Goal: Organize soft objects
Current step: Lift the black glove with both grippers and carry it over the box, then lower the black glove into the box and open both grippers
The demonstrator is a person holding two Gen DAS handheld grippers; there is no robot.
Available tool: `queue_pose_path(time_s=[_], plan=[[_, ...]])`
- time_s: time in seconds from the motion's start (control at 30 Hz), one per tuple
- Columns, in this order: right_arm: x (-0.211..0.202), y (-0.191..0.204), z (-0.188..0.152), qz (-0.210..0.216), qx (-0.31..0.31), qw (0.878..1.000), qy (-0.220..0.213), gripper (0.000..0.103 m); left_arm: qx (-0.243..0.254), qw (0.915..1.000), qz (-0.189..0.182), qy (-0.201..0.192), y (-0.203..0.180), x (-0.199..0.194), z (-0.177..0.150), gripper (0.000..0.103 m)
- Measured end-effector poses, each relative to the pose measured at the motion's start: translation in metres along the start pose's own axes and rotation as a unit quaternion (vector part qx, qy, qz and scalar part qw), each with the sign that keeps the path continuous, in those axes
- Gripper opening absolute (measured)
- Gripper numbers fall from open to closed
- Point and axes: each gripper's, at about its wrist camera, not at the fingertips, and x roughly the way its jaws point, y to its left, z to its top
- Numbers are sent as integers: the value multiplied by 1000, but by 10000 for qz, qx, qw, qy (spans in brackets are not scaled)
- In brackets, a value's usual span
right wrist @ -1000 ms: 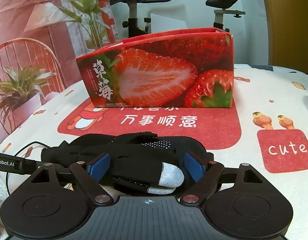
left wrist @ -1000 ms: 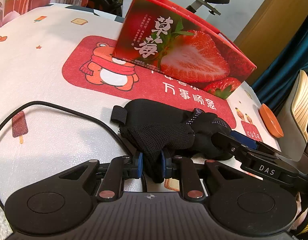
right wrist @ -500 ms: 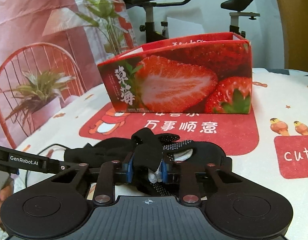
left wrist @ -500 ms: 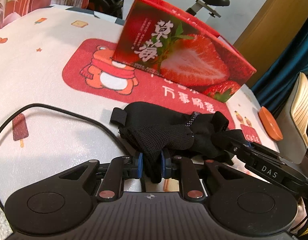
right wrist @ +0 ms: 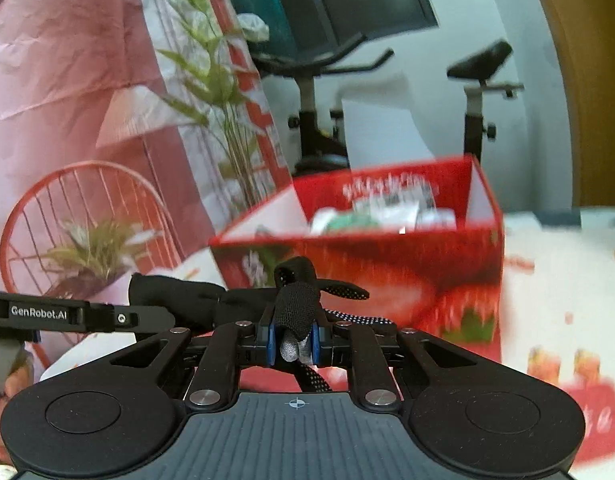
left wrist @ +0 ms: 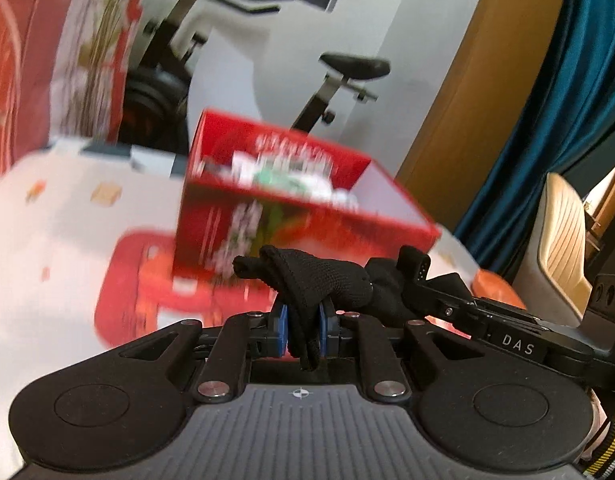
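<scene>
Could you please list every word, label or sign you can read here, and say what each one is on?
"DAS": right gripper, on its arm.
"GenRobot.AI": left gripper, on its arm.
Print on the red box: too blurred to read.
White letters on the tablecloth's red patch: blurred, unreadable.

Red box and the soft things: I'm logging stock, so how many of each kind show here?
Red strawberry box: 1
Bundle of black gloves, pinched by left gripper and right gripper: 1; glove count unclear
Grippers: 2
Total: 4
</scene>
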Motion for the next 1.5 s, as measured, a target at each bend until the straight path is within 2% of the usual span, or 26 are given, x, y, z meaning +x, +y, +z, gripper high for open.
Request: queue_pose_path(time_s=[0.27, 0.5, 0.8, 1.03, 1.2, 1.27, 1.3, 1.33, 1.4, 1.5], plan=[[21, -20, 74, 15, -31, 9993, -367, 15, 368, 9974, -163, -602, -18, 11, 68, 16], [62, -40, 116, -190, -81, 9987, -464, 15, 543, 9953, -159, -788, -22, 45, 120, 16], [114, -62, 115, -372, -36, 9993, 58, 16, 533, 9978, -94, -391, -2, 93, 149, 16], [143, -77, 101, -533, 106, 9975, 447, 16, 450, 9990, 29, 51, 16, 132, 149, 16], [150, -81, 93, -560, 170, 9964, 616, 17, 454, 9986, 127, 253, 25, 145, 145, 18], [151, -84, 90, -598, 299, 9955, 676, 19, 481, 9983, 155, 306, 27, 148, 145, 21], [150, -86, 89, -649, 364, 9948, 694, 22, 503, 9980, 172, 334, 27, 149, 144, 31], [149, -88, 87, -707, 388, 9943, 697, 25, 532, 9978, 179, 347, 26, 150, 144, 44], [144, -87, 84, -803, 326, 9941, 658, 29, 573, 9975, 213, 366, 24, 150, 143, 56], [137, -83, 82, -1025, 73, 9929, 606, 36, 584, 9974, 318, 265, 25, 145, 141, 58]])
